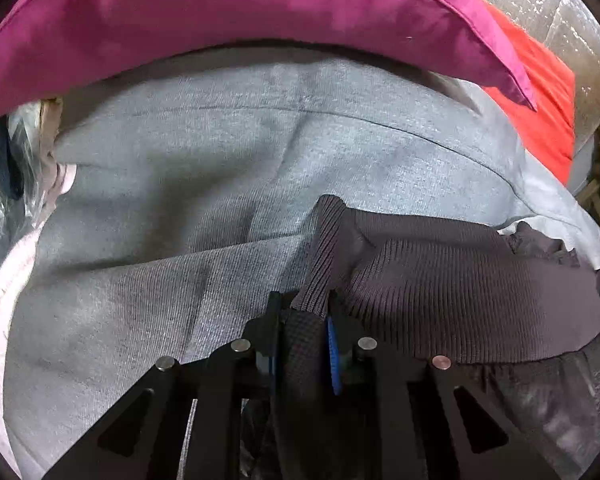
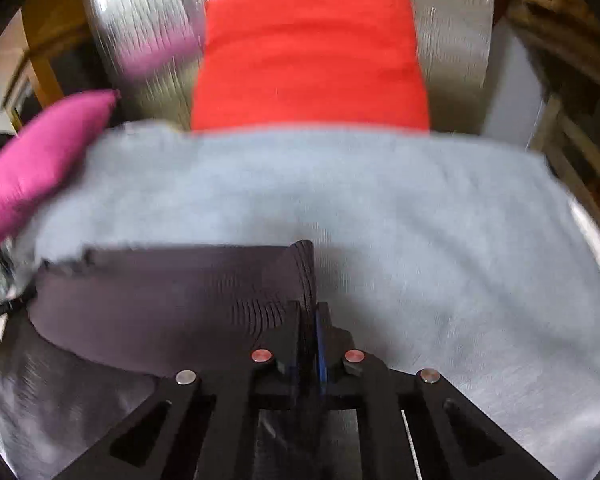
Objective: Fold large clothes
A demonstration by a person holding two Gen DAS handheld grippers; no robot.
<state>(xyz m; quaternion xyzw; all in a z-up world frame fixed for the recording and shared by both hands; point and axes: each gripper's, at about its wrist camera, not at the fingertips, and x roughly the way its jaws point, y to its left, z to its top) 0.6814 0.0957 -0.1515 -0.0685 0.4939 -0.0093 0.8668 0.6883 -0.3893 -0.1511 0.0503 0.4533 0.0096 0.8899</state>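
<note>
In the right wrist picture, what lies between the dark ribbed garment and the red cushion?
Only the grey cloth lies between the dark ribbed garment and the red cushion. That stretch is bare in the right wrist view.

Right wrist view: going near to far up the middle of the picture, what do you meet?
Right gripper shut on the dark ribbed garment → grey cloth → red cushion → silvery backing.

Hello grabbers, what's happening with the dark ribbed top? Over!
Left gripper, right gripper: both shut on dark ribbed top. Top on grey cloth. Pink cushion close behind.
</note>
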